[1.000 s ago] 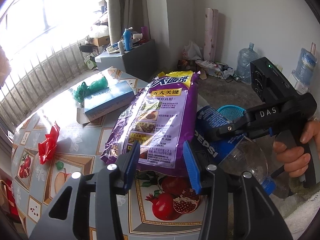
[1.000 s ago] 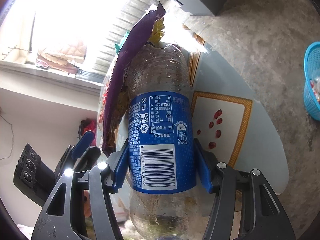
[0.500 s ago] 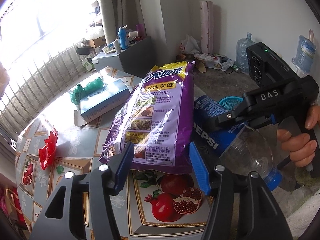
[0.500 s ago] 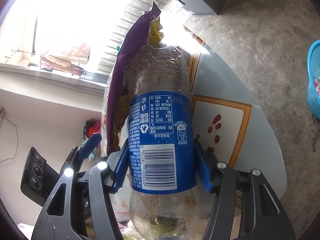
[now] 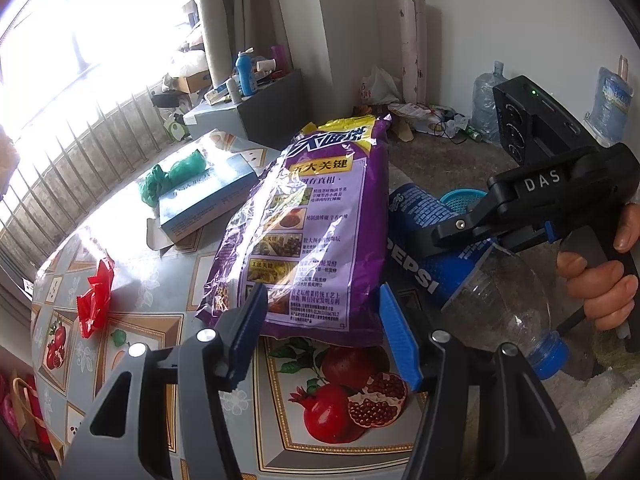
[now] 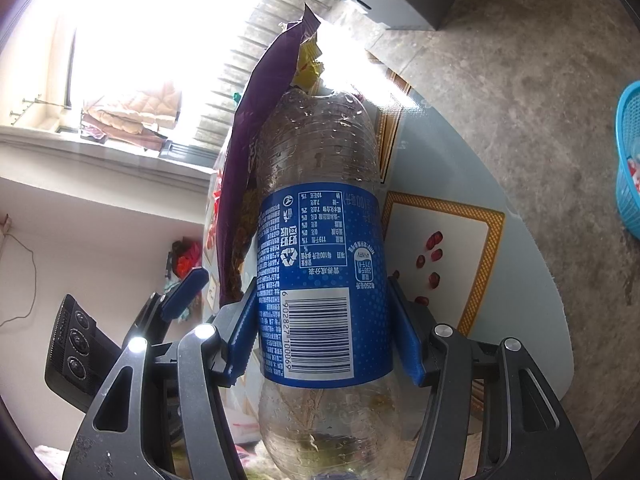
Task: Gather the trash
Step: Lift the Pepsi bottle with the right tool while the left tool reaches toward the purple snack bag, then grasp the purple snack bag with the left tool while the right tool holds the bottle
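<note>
My right gripper [image 6: 325,334] is shut on an empty Pepsi bottle [image 6: 324,280] with a blue label, gripped at the label; the bottle also shows in the left wrist view [image 5: 460,276], cap toward me. A purple snack bag [image 5: 316,232] leans against the bottle, its lower edge on the table [image 5: 168,300]. My left gripper [image 5: 320,340] is open, its jaws on either side of the bag's lower edge without touching it. A red wrapper [image 5: 94,300] lies at the table's left. A green plastic bag [image 5: 172,176] lies by a blue box [image 5: 208,196].
A blue basket [image 6: 628,160] stands on the concrete floor right of the table. A grey cabinet [image 5: 256,112] with bottles stands by the window. Water jugs [image 5: 488,108] and clutter line the far wall.
My left gripper has drawn back a little from the purple bag and opened wider. The right gripper still holds the bottle, with the bag now standing more upright against it.
</note>
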